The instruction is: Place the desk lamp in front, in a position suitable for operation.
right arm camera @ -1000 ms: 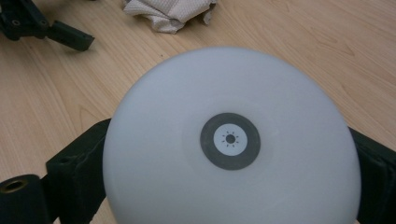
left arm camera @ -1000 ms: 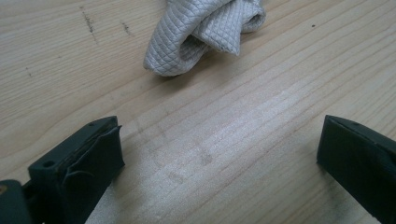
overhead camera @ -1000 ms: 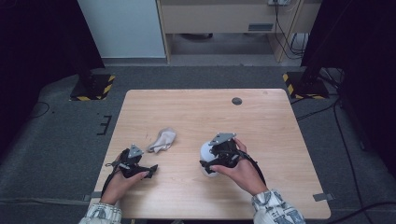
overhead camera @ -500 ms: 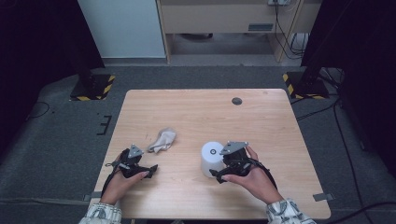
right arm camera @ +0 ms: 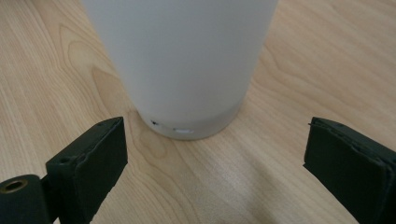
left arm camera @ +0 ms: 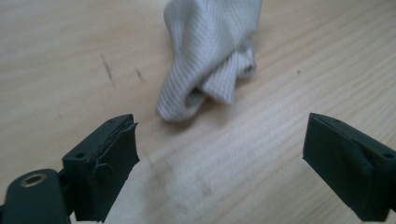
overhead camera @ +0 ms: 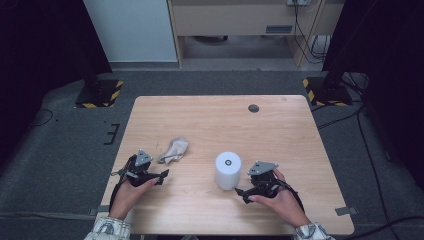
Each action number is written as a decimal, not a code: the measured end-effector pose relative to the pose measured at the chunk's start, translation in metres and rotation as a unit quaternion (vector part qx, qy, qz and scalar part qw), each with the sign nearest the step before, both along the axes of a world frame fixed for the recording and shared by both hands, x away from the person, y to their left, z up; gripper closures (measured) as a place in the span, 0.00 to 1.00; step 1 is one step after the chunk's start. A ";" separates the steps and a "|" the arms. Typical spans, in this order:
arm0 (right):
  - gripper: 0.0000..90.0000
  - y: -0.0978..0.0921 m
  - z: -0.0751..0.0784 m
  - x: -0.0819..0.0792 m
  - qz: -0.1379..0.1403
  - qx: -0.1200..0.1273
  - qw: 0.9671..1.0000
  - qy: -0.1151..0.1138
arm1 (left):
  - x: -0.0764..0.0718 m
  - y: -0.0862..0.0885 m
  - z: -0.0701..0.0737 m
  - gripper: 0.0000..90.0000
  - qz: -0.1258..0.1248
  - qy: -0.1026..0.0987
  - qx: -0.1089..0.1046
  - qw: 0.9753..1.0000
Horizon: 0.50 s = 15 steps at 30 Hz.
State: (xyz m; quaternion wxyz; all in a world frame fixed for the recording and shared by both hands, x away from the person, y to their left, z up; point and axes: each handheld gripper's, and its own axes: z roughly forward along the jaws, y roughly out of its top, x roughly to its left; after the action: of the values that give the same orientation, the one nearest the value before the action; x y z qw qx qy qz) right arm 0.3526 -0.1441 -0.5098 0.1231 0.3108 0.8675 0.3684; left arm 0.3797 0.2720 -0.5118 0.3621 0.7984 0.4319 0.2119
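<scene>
Left claw point(overhead camera: 159, 174): I held it low over the surface point(overhead camera: 210, 120), jaws spread wide with nothing between them.
Cloth point(overhead camera: 173, 150): a small crumpled off-white rag lay just ahead of my left claw, apart from it; in the left gripper view the cloth point(left arm camera: 210, 56) sat beyond the gap of the jaws, touching neither pad.
Cylinder point(overhead camera: 228, 170): a white upright cylinder with a small dark spot on its top stood on the surface just beside my right claw, on its left; in the right gripper view its base point(right arm camera: 187, 70) stood flat on the wood ahead of the jaws and between their lines, not touching them.
Right claw point(overhead camera: 240, 194): I held it jaws apart, empty, near the front edge of the surface.
Done, as I judged it: the cylinder stood upright and free of my grip, so placing it looked finished.
Left, as I judged it: the cloth was not yet picked up; my left claw was lined up towards it, and closing on a fold seemed the likely next step. Whether the cloth was meant for wiping the cylinder or the surface, I could not tell.
Far off: a small dark round spot point(overhead camera: 253, 108) sat in the surface, well beyond both claws.
</scene>
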 end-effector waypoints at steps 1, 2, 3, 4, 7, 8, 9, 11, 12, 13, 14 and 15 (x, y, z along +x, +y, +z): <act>0.07 0.000 0.000 0.000 0.000 0.000 1.000 0.000 | 0.002 -0.001 0.003 0.14 0.002 -0.005 -0.003 1.000; 0.07 0.000 -0.003 0.000 0.000 -0.001 1.000 -0.001 | 0.005 -0.003 0.007 0.15 0.004 -0.015 -0.012 1.000; 0.08 0.000 -0.007 0.000 0.001 0.000 1.000 0.002 | 0.008 -0.005 0.010 0.19 0.002 -0.022 -0.017 1.000; 0.08 0.000 -0.009 0.000 0.001 -0.001 1.000 0.007 | 0.013 -0.008 0.013 0.25 -0.002 -0.028 -0.019 0.999; 0.09 0.002 -0.010 -0.001 0.002 -0.001 1.000 0.008 | 0.028 -0.017 0.020 0.43 -0.012 -0.036 -0.022 0.999; 0.09 0.002 -0.010 -0.001 0.002 -0.001 1.000 0.008 | 0.034 -0.022 0.021 0.43 -0.017 -0.036 -0.022 0.999; 0.09 0.003 -0.009 -0.001 0.002 0.000 1.000 0.005 | 0.041 -0.027 0.020 0.46 -0.017 -0.035 -0.011 0.999; 0.09 0.002 -0.008 -0.002 0.002 0.002 1.000 0.005 | 0.051 -0.031 0.016 0.57 -0.019 -0.028 -0.004 0.999; 0.10 0.001 -0.008 -0.002 0.003 0.004 1.000 0.002 | 0.059 -0.035 0.009 0.60 -0.017 -0.010 0.007 1.000; 0.10 0.001 -0.008 -0.002 0.003 0.004 1.000 0.002 | 0.059 -0.035 0.009 0.62 -0.017 -0.010 0.007 1.000; 0.10 0.000 -0.007 -0.002 0.001 0.006 1.000 0.002 | 0.062 -0.037 0.004 0.62 -0.018 -0.003 0.011 1.000; 0.10 -0.001 -0.007 -0.002 0.001 0.008 1.000 0.003 | 0.064 -0.038 0.000 0.63 -0.017 0.003 0.018 1.000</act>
State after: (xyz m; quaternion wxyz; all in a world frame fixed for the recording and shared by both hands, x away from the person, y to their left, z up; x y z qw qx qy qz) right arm 0.3504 -0.1456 -0.5170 0.1177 0.3124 0.8653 0.3740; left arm 0.4433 0.2340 -0.5123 0.3495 0.8130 0.4152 0.2110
